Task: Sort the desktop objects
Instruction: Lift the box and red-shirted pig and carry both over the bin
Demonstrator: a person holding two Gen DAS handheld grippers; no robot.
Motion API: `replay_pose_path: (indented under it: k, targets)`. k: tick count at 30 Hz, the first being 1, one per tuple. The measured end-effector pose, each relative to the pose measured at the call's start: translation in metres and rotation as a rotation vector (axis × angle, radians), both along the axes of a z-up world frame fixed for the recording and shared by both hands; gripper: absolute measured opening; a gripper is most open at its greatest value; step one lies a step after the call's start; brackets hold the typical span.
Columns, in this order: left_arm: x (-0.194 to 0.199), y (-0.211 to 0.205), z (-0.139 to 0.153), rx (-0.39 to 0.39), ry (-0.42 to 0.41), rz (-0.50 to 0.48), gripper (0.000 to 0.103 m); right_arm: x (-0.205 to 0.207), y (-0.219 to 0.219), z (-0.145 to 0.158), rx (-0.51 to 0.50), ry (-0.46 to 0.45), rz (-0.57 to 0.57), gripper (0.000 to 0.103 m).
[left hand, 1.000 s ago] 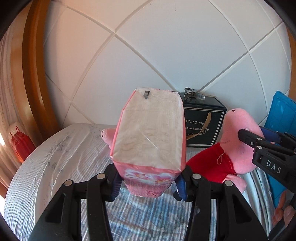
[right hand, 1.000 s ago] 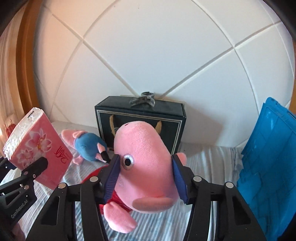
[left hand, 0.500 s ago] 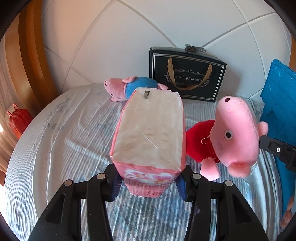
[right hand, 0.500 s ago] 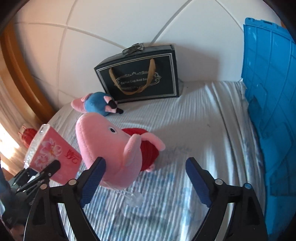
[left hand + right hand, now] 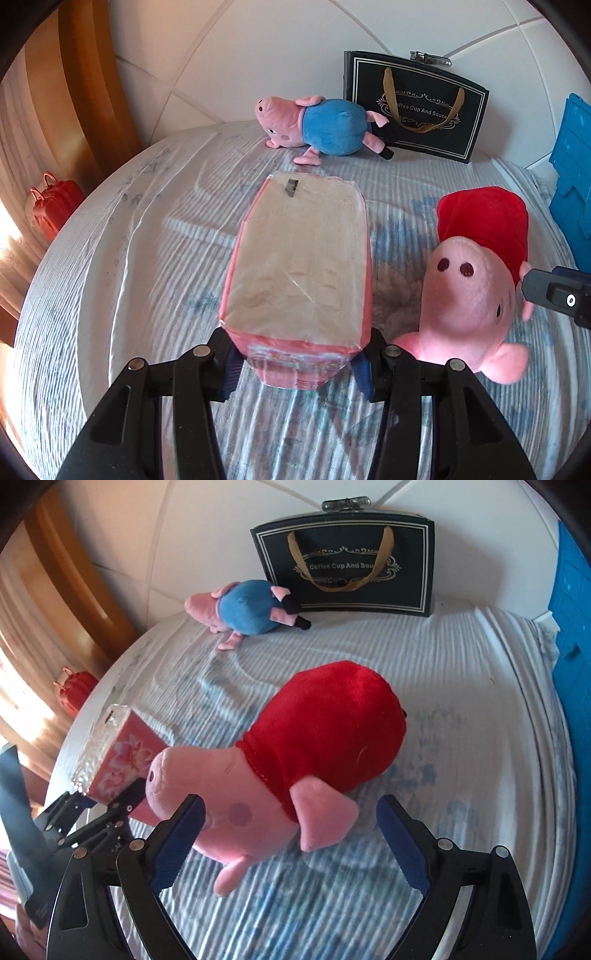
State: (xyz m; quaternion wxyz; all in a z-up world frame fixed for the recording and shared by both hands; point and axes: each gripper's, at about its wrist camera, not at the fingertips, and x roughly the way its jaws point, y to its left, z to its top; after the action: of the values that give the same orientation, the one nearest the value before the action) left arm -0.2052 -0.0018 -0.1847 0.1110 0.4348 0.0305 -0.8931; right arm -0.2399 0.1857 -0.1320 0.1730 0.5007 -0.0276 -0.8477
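Item: pink tissue pack (image 5: 299,266), clamped at its lower end by left gripper (image 5: 297,363) above the bed (image 5: 122,258); right gripper (image 5: 291,834) spread around red-dressed pig plush (image 5: 295,753) lying there; risk: soft pack could slip.

You see a white tiled wall (image 5: 280,48) behind the striped white cloth (image 5: 461,686). A red bag (image 5: 55,206) sits far left.
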Motion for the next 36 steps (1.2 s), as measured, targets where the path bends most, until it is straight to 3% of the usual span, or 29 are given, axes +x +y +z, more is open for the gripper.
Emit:
replay_pose_path:
  k: [11,17,19,21,24,26,36]
  targets:
    - [-0.038,-0.009,0.016,0.066,0.083,-0.033,0.048,-0.044,-0.001,0.010,0.044,-0.085,-0.185,0.097]
    - [-0.063,-0.009,0.013,0.098,0.092,-0.069,0.048,-0.069,-0.011,-0.022,0.049,-0.184,-0.228,0.102]
    - [-0.067,-0.009,0.010,0.113,0.084,-0.073,0.048,-0.076,-0.013,-0.034,-0.008,-0.213,-0.219,0.101]
    - [-0.067,-0.008,0.008,0.118,0.080,-0.078,0.048,-0.083,-0.022,-0.038,-0.018,-0.212,-0.189,0.087]
    - [-0.065,-0.010,0.009,0.129,0.072,-0.065,0.048,-0.090,-0.041,-0.029,0.042,-0.166,-0.141,0.073]
    - [-0.060,-0.013,0.012,0.137,0.072,-0.051,0.048,-0.089,-0.048,-0.017,0.057,-0.122,-0.119,0.069]
    - [-0.012,-0.009,0.077,0.101,0.185,-0.048,0.048,-0.036,-0.050,0.081,0.135,0.178,-0.087,0.067]
